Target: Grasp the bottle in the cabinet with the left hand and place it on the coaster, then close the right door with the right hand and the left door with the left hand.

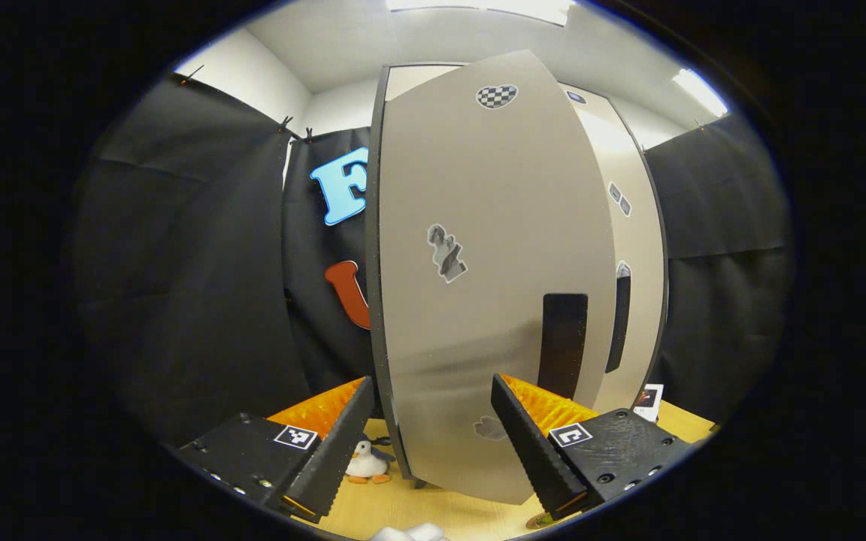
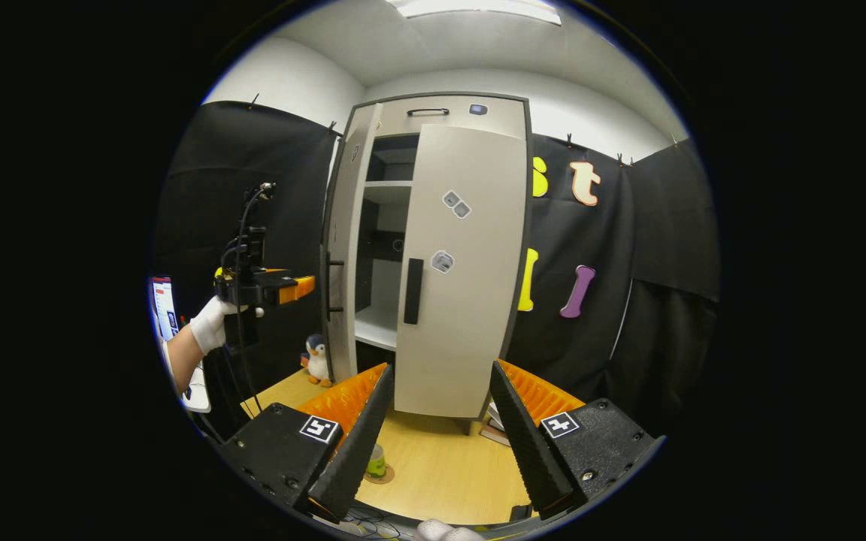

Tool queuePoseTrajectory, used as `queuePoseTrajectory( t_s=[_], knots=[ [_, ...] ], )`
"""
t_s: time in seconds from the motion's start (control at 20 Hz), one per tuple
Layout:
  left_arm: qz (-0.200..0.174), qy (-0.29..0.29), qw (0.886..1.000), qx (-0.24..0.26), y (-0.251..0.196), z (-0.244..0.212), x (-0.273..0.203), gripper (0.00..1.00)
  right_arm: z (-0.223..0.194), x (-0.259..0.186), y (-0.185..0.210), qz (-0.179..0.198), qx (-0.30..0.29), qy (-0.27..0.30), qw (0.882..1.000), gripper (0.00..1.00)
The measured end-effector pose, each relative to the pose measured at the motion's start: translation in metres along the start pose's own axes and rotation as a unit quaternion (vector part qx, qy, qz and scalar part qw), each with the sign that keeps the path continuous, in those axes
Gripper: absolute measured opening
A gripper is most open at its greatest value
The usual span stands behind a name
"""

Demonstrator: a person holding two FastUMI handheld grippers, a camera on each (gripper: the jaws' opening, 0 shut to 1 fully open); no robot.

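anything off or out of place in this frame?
Nothing damaged, spilled or askew. The right door looks closed, while the left door stands open, with the left gripper open and close by its outer face. The bottle sits upright on the coaster. A toy penguin stands beside the cabinet.

White glove (image 2: 211, 323) worn; gripper (image 2: 433, 436) bodies black, square-marker tagged, apparently screwed.

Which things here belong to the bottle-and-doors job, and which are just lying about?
Job things:
left door, part open
right door, shut
bottle on the coaster
left gripper, jaws open
right gripper, jaws open

Lying about:
toy penguin
stickers on the right door
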State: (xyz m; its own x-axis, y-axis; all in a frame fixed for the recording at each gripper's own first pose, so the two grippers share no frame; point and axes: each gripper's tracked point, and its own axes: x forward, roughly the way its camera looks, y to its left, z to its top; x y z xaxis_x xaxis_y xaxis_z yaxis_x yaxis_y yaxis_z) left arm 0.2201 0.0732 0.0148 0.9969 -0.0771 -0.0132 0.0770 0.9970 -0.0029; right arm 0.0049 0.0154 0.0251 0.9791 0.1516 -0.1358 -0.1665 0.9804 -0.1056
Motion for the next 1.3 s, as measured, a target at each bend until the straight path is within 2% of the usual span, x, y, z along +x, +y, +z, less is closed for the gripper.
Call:
queuePoseTrajectory(
  t_s=[0.2,0.85,1.1,1.3],
  knots=[
    [-0.008,0.001,1.000,-0.001,-0.006,-0.003,-0.010,0.96,0.001,0.003,0.001,-0.007,0.012,0.001,1.000,0.80],
    [-0.003,0.008,1.000,0.001,-0.012,-0.028,-0.119,0.96,0.002,0.016,0.034,-0.010,0.019,-0.013,1.000,0.80],
    [0.019,0.035,0.999,0.009,-0.003,-0.059,-0.153,0.96,-0.004,0.020,0.032,-0.034,0.051,-0.020,0.998,0.80],
    [0.045,0.052,0.998,0.006,0.013,-0.076,-0.176,0.96,-0.017,0.017,0.026,-0.059,0.050,-0.020,0.997,0.80]
  ],
)
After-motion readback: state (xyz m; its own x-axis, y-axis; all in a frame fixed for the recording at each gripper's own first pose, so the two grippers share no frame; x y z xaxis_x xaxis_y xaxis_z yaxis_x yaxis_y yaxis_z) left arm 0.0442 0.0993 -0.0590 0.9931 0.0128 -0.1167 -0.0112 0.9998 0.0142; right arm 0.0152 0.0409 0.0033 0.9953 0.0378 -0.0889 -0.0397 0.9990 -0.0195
